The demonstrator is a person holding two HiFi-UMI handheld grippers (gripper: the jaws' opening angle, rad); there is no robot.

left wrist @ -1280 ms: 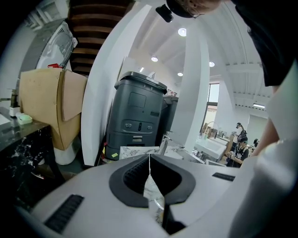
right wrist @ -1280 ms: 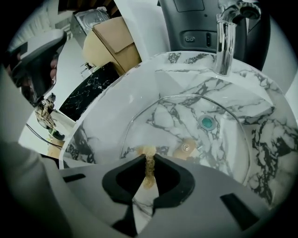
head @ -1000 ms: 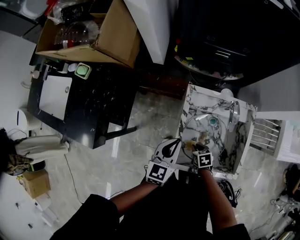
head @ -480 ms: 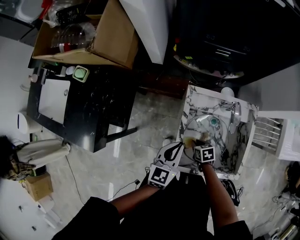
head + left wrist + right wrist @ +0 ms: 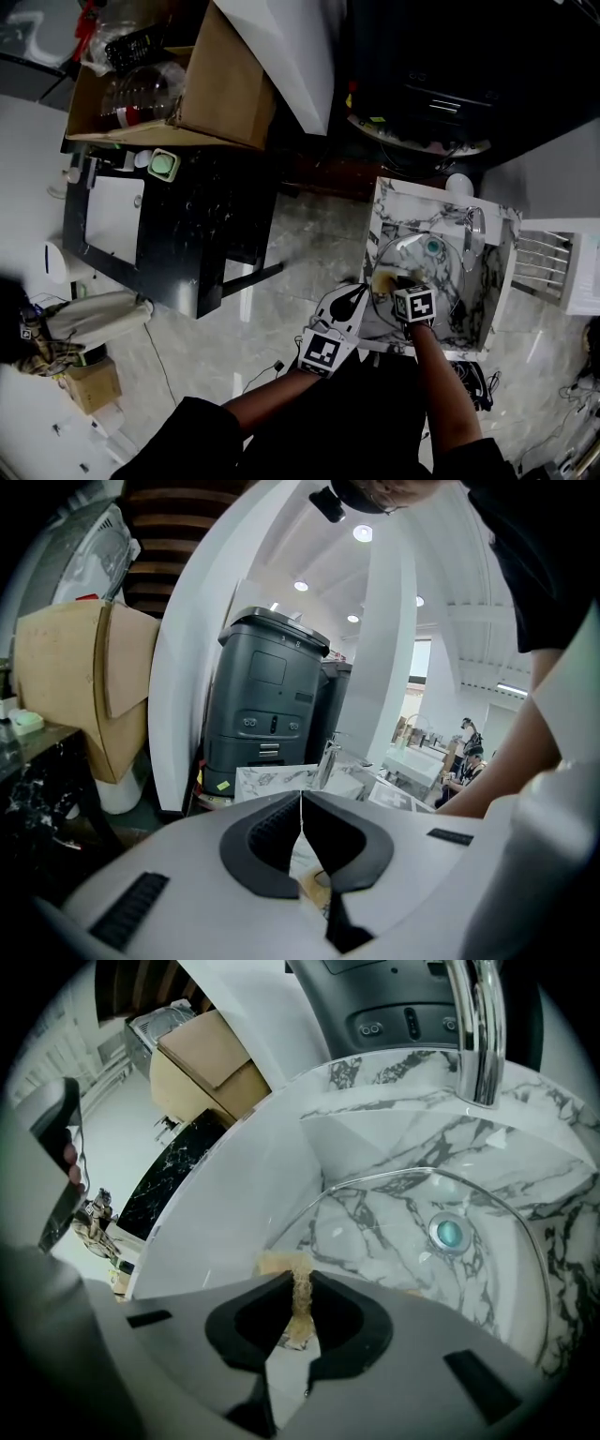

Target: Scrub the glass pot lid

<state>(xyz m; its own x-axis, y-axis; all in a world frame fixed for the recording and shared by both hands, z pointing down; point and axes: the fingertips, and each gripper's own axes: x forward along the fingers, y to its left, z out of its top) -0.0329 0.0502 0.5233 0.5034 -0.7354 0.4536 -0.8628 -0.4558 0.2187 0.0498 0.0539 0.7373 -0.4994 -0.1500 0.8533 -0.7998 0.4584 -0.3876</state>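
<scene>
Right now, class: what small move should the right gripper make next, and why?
Probably rub the sponge across the glass lid. The right gripper is shut on the sponge at the lid's near edge, and the lid lies in the sink.

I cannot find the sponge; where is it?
In the right gripper view the sponge is pinched in the right gripper, at the lid's left edge in the sink.

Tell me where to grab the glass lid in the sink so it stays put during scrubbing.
Probably best: take the glass lid by its thin rim on the far left, coming over the sink wall with one jaw above and one below the edge. No knob shows, and the right gripper holds its sponge at the near rim.
</scene>
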